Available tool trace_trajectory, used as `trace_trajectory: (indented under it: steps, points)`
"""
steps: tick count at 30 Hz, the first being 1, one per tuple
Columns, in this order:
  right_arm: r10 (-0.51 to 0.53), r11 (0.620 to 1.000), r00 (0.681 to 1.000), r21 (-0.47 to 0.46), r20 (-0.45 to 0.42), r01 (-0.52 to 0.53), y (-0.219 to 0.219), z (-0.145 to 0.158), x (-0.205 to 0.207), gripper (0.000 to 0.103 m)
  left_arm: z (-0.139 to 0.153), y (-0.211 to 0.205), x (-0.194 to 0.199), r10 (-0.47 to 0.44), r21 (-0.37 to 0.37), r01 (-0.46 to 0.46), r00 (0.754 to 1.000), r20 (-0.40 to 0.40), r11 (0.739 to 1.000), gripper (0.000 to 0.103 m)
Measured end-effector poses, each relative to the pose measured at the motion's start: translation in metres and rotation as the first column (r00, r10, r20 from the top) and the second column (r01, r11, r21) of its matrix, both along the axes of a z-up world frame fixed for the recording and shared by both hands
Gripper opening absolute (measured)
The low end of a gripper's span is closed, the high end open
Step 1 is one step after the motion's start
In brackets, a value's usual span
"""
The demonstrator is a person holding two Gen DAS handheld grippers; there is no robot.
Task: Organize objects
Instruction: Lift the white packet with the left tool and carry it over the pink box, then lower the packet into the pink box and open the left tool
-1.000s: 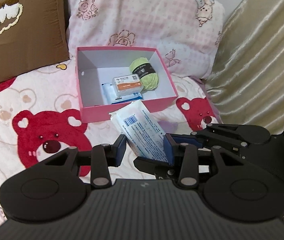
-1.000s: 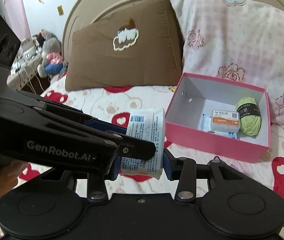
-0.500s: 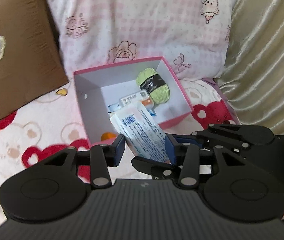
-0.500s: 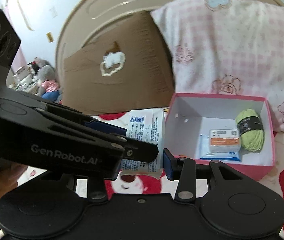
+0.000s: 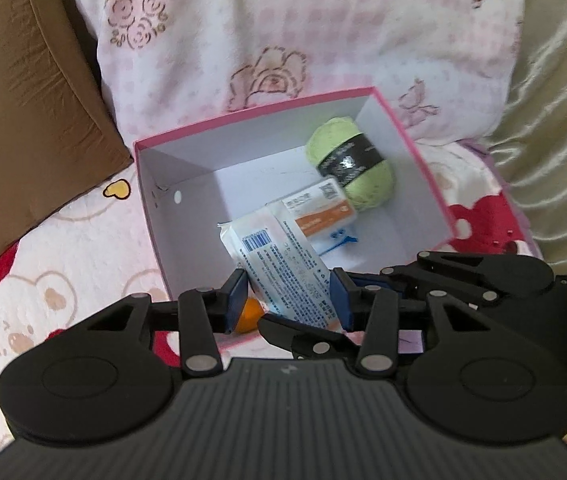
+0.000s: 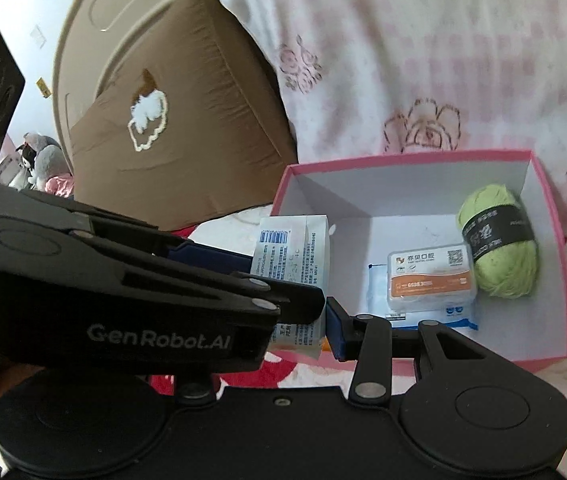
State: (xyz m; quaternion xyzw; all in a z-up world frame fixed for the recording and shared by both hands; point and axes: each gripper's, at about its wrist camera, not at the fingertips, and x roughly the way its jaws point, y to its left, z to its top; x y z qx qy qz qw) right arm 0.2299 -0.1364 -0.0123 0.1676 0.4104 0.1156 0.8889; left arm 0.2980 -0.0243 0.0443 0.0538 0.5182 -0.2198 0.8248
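Note:
A white packet with blue print (image 5: 283,268) hangs tilted over the front left part of an open pink box (image 5: 255,112). My left gripper (image 5: 288,300) is shut on the packet's lower end, one blue pad against each side. My right gripper (image 6: 297,328) also grips the packet (image 6: 295,256); its left finger is hidden behind the left gripper's body (image 6: 143,280). Inside the box (image 6: 403,156) lie a green yarn ball (image 6: 495,240), a small white and orange carton (image 6: 431,276) on a blue and white pack, and an orange object (image 5: 249,314) near the front wall.
The box sits on a bedsheet with red bears (image 5: 63,240). A brown pillow (image 5: 23,120) stands to its left, a pink checked pillow (image 5: 283,20) behind it, and beige satin fabric (image 5: 555,80) to the right. A curved headboard (image 6: 123,8) and plush toys (image 6: 39,160) are farther left.
Both grippers have carried the packet forward and down, from the sheet in front of the box to over its front part. The box now looks much closer.

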Motion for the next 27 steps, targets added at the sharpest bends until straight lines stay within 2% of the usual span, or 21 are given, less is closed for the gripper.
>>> trace_trajectory:
  steps: [3, 6, 11, 21, 24, 25, 27]
  points:
    - [0.004, 1.0, 1.0, 0.0, -0.006, -0.004, 0.001, -0.014, 0.015, 0.047, -0.014, 0.001, 0.013, 0.006, 0.01, -0.005, 1.0, -0.008, 1.0, 0.042]
    - [-0.004, 1.0, 1.0, 0.012, -0.009, 0.004, -0.003, -0.026, 0.025, 0.047, -0.027, 0.004, 0.024, 0.064, -0.012, -0.065, 0.996, -0.068, 0.998, 0.042]
    - [-0.001, 1.0, 1.0, -0.006, 0.001, 0.001, -0.005, -0.041, 0.036, 0.046, -0.044, 0.002, 0.034, 0.064, -0.016, -0.065, 0.997, -0.053, 0.998, 0.042]
    - [-0.041, 0.996, 0.998, -0.077, -0.056, 0.036, -0.001, -0.075, 0.067, 0.046, -0.089, 0.008, 0.063, 0.1, -0.066, -0.106, 0.991, -0.084, 0.992, 0.041]
    - [-0.037, 0.997, 0.996, -0.067, -0.081, 0.032, 0.001, -0.081, 0.074, 0.046, -0.093, 0.011, 0.066, 0.079, -0.058, -0.083, 0.994, -0.071, 0.995, 0.036]
    - [-0.038, 0.997, 0.996, -0.077, -0.083, 0.031, 0.003, -0.083, 0.076, 0.046, -0.094, 0.011, 0.065, 0.061, -0.056, -0.064, 0.997, -0.049, 0.996, 0.032]
    - [-0.034, 0.993, 0.997, -0.112, -0.077, 0.025, 0.007, -0.083, 0.077, 0.047, -0.096, 0.014, 0.064, 0.068, -0.076, -0.071, 0.997, -0.037, 0.995, 0.031]
